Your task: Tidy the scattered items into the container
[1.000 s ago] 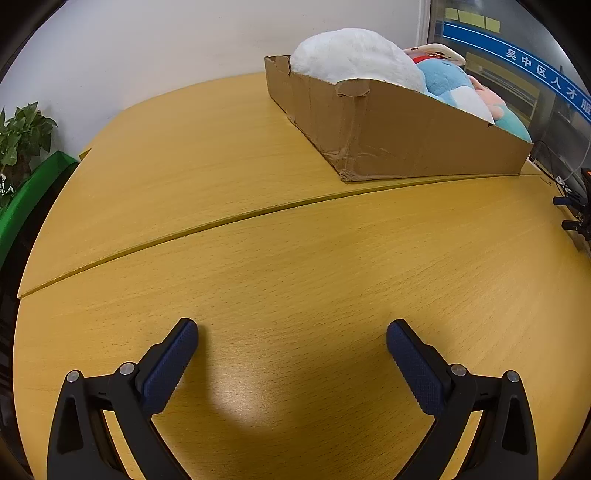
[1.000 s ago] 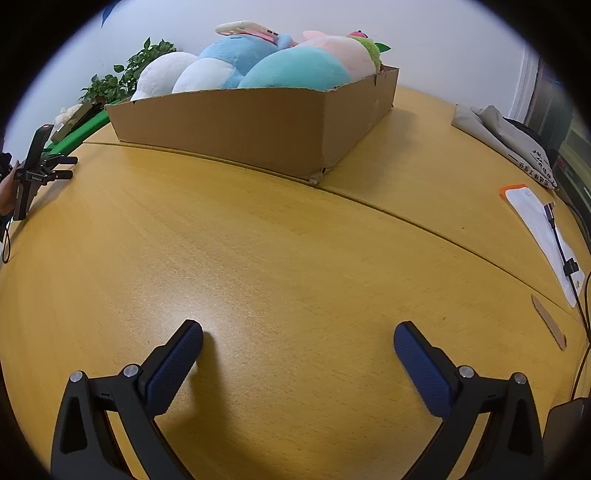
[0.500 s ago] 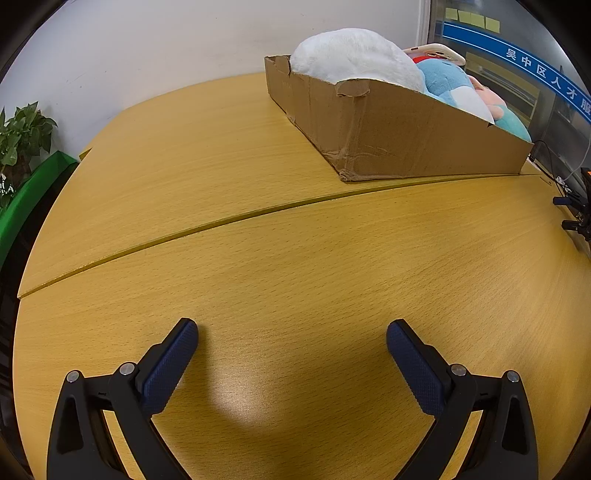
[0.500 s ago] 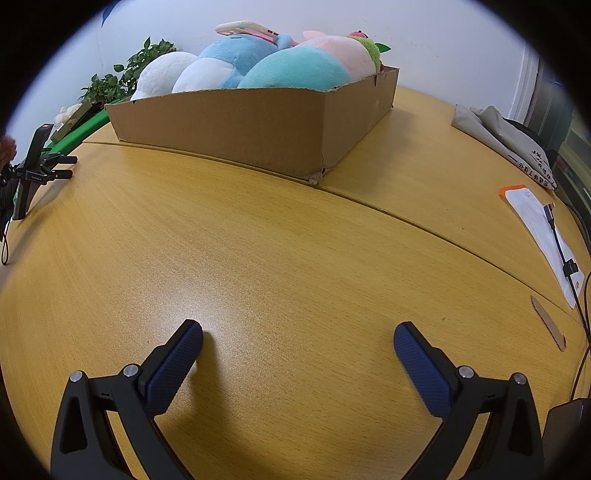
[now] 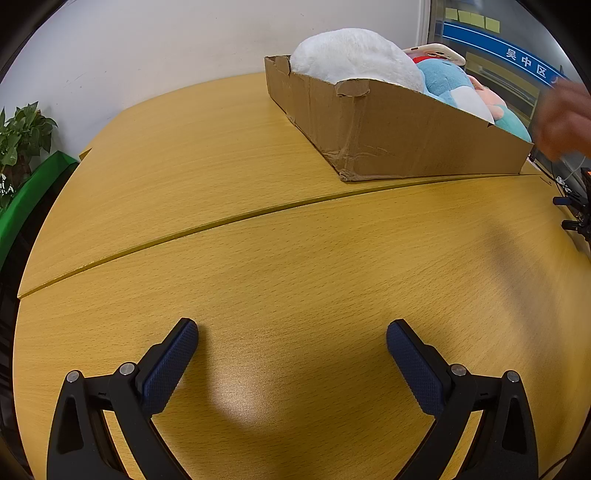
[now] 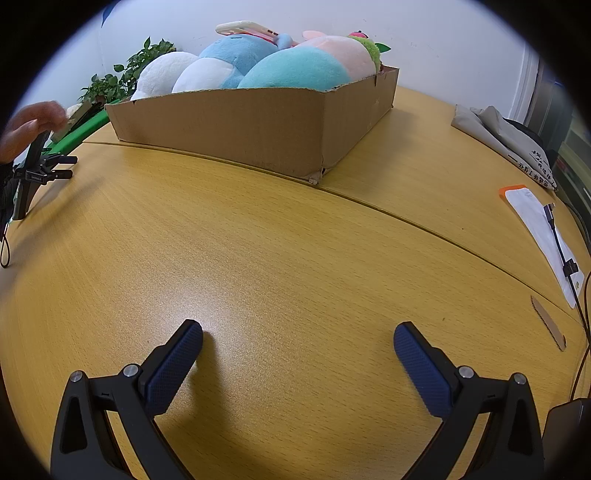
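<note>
Nearest in the left wrist view, the left gripper [image 5: 291, 332] hovers over a bare yellow wood-grain tabletop [image 5: 295, 258], its blue textured pads spread wide and holding nothing. The right gripper [image 6: 297, 332] is likewise spread wide and empty above the same tabletop.

Farther back, past a curved seam in the tabletop, sits an open cardboard box [image 6: 258, 125] with torn edges. It is packed with plush toys: a white one [image 5: 351, 55], a blue-and-white one [image 6: 229, 59], a teal one [image 6: 295, 70] and a pink one [image 6: 343, 51] with a green tuft. A phone in a cream case [image 6: 247, 27] lies on top of the pile.

To the right in the right wrist view lie a white sheet with an orange corner [image 6: 539, 229], a black cable [image 6: 561, 251] across it, and a folded grey cloth bag [image 6: 506, 136] with print too small to read.

At the left edge, a blurred hand [image 6: 29, 125] reaches to a phone on a black clamp stand [image 6: 33, 170].

Behind are a leafy potted plant [image 5: 22, 129], a white wall, and a blue sign [image 5: 517, 55] reading "吴中区".
</note>
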